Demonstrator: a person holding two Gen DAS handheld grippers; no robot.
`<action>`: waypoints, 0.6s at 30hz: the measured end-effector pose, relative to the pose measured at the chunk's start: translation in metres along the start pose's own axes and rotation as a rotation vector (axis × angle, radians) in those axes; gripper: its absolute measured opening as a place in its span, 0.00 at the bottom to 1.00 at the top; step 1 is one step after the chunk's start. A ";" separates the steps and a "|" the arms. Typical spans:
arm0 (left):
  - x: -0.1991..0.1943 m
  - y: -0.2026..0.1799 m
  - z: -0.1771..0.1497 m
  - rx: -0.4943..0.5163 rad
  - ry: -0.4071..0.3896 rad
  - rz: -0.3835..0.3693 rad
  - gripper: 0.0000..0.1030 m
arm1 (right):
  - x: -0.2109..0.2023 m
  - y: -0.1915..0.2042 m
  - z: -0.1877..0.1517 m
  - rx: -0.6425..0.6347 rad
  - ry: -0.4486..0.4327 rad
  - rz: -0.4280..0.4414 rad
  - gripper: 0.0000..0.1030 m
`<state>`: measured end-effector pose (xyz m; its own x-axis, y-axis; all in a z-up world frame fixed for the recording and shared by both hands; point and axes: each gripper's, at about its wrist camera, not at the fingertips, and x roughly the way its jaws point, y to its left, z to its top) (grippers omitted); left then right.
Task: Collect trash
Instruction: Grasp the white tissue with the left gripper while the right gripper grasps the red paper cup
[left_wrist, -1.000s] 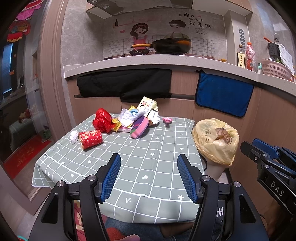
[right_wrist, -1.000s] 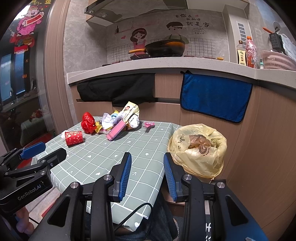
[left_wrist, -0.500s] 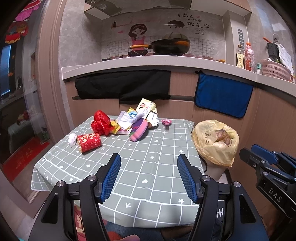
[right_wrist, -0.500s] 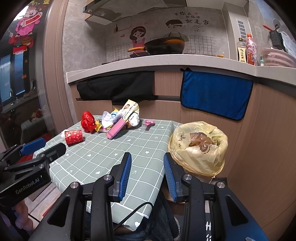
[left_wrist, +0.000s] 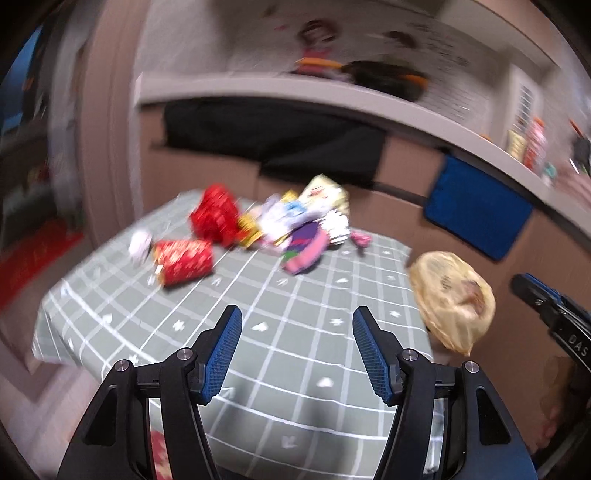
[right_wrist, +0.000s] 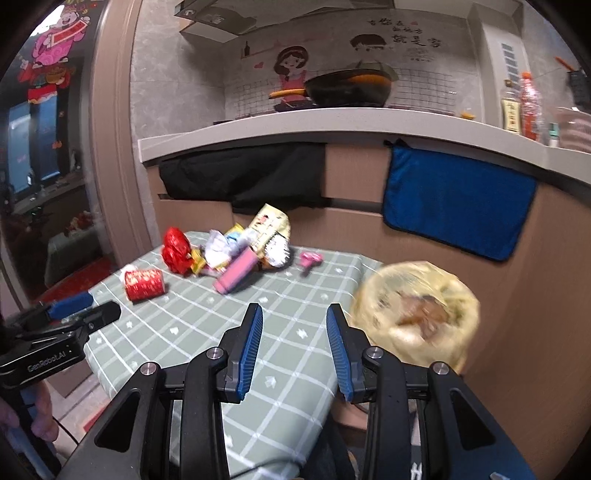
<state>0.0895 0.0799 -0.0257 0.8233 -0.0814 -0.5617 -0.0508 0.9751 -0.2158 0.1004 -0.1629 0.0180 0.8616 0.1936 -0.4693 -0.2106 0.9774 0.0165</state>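
both grippers, left (left_wrist: 297, 352) and right (right_wrist: 294, 345), hover over bench (right_wrist: 177, 325), fingers apart, empty; trash pile (right_wrist: 236, 253) far side, yellow bag (right_wrist: 415, 317) beside bench.

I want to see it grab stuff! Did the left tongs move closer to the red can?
Yes. In the left wrist view the red can now looks bigger and nearer the left tongs, and the tilted, blurred counter shows motion.

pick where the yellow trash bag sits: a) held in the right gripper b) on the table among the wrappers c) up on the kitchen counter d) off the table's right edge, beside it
d: the yellow trash bag sits just past the right edge of the checked table, while the right gripper is open and holds nothing.
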 end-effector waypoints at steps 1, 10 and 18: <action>0.008 0.015 0.002 -0.039 0.015 0.002 0.60 | 0.007 0.001 0.004 -0.005 -0.001 0.003 0.33; 0.054 0.104 0.022 -0.148 -0.018 0.080 0.58 | 0.097 0.014 0.025 -0.058 0.065 0.037 0.33; 0.121 0.189 0.075 -0.203 -0.053 0.195 0.57 | 0.164 0.029 0.009 -0.064 0.185 0.081 0.33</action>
<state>0.2217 0.2701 -0.0747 0.8151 0.1193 -0.5669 -0.3183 0.9098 -0.2662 0.2397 -0.1017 -0.0506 0.7426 0.2466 -0.6227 -0.3094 0.9509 0.0075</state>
